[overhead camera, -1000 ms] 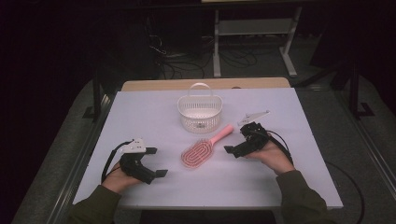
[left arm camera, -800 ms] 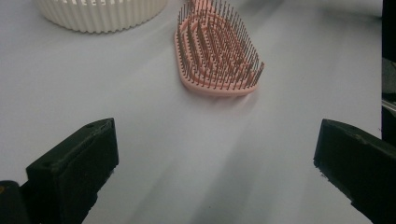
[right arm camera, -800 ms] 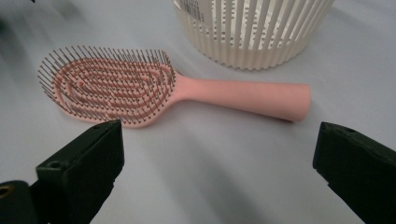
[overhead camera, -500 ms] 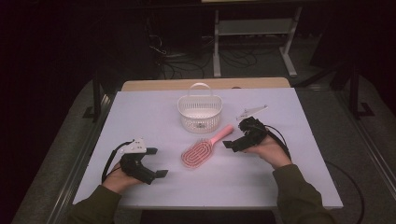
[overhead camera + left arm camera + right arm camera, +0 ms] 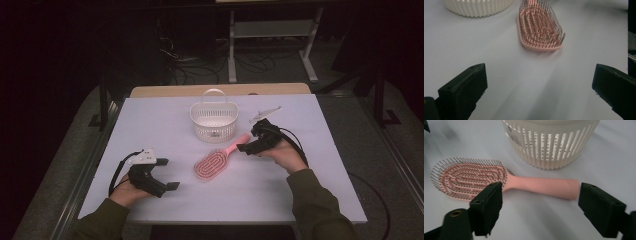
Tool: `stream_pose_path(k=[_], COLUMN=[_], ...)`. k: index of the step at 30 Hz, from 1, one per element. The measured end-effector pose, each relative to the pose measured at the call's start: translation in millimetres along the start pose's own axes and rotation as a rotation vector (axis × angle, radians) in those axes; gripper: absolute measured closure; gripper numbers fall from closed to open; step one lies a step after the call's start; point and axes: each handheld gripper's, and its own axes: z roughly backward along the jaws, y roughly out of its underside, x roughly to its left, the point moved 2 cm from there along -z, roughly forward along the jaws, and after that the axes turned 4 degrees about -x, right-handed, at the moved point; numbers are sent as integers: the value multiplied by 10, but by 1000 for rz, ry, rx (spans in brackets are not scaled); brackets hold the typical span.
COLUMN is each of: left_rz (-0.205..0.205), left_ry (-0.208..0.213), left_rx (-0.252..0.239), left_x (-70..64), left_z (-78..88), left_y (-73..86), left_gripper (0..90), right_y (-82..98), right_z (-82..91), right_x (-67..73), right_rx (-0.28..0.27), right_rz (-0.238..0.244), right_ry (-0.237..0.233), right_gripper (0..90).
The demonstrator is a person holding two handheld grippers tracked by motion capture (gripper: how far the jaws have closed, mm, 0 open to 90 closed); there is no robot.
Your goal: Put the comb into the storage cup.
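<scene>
1. At the left of the desk (image 5: 150,125), the left tool (image 5: 167,175) sits low in the person's left hand (image 5: 127,192), jaws spread wide and released, nothing between them.
2. Ahead of that tool, seen along its own jaws, the bristled head of the pink hairbrush (image 5: 539,27) lies flat on the desk, bristles up, well clear of both jaws.
3. Further ahead and off to the left of the brush in that same gripper view, there's the ribbed wall of the white basket (image 5: 477,7).
4. Now the middle: from the high view the hairbrush (image 5: 212,162) lies slantwise on the desk, head toward the left tool, handle pointing up toward the right tool, and the basket (image 5: 214,120) stands just beyond it, handle upright.
5. Over to the right tool (image 5: 247,148), held in the right hand (image 5: 285,152): its jaws have just been closing, and the brush handle (image 5: 546,186) lies across the gap just ahead of them.
6. No squeeze here! In the right gripper view the free end of the handle stops just short of the right-hand jaw, and the other jaw stands in front of the brush neck, so this tool is released too.
7. Just behind the handle, the slatted basket (image 5: 551,142) stands close.
</scene>
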Motion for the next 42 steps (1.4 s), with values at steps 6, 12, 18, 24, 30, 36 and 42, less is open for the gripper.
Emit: stream_pose_path(k=[6,12,18,24,30,36,42], left_rz=[0,0,-2,-3,-3,-3,-3], left_ry=[0,-1,1,0,2,1,1], left_rx=[3,2,7,6,6,8,7], left_x=[-1,-3,-10,-12,-15,-14,-15], left_z=[-4,-3,-10,-9,-10,-13,-13], left_y=[3,4,8,8,11,12,12], left_gripper=[0,0,0,0,0,0,0], right_y=[-53,-91,-116,-137,-171,-170,-169], right_z=[-25,-61,-105,-159,-198,-238,-308], right_x=[-45,-93,-110,-127,-162,-205,-249], right_rx=[3,10,22,33,23,29,39], right_rz=[4,-8,-8,-6,-11,-20,-19], right_ry=[23,37,40,43,52,54,52], right_gripper=[339,490,596,691,801,888,890])
